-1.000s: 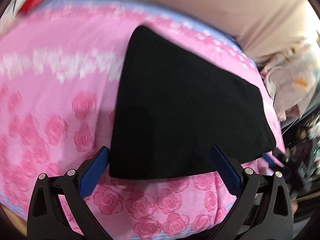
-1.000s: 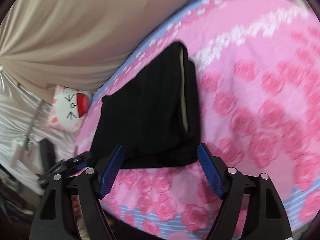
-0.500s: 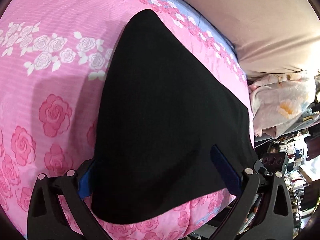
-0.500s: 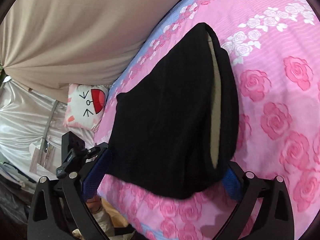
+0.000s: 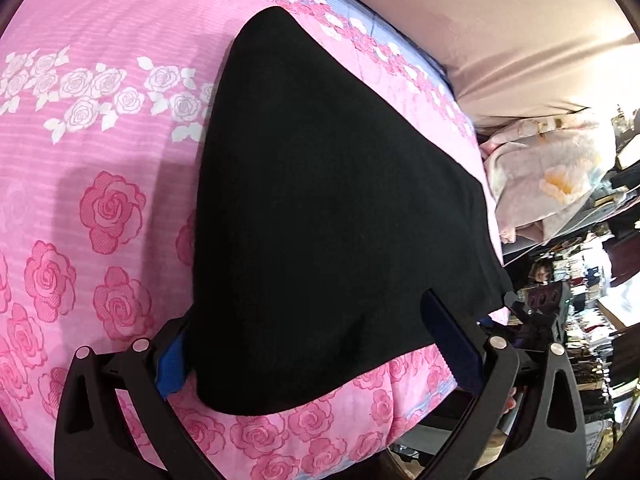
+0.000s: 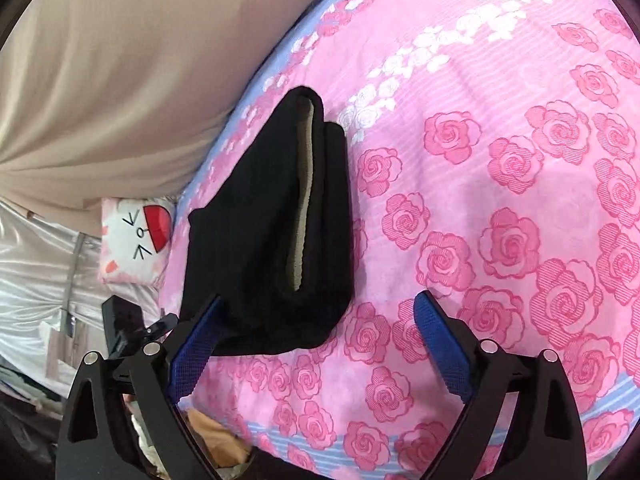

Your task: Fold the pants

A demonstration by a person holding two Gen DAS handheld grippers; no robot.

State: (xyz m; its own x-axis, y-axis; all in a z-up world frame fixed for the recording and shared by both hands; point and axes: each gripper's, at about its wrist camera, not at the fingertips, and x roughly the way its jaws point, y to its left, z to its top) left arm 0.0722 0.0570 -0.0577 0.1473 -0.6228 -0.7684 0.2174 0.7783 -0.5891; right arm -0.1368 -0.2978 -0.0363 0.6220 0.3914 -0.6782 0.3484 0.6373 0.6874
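The black pants [image 5: 332,200] lie folded in a compact stack on the pink rose-print bedspread [image 5: 80,152]. In the right wrist view the pants [image 6: 256,248] show their layered edge with a beige lining. My left gripper [image 5: 316,344] is open, its blue pads on either side of the stack's near corner, the left pad partly hidden under the cloth. My right gripper [image 6: 316,332] is open and empty just in front of the stack, its left pad against the cloth's near edge.
A beige curtain [image 6: 120,80] hangs behind the bed. A white cat-face cushion [image 6: 136,240] lies at the bed's left edge, a pale floral blanket [image 5: 552,176] at the right. The bed's front edge [image 6: 360,448] is close below the grippers. Cluttered shelves [image 5: 580,300] stand beyond.
The right gripper has pulled back from the stack, which now lies smaller and further away in its view. The left gripper stays low at the near corner of the pants.
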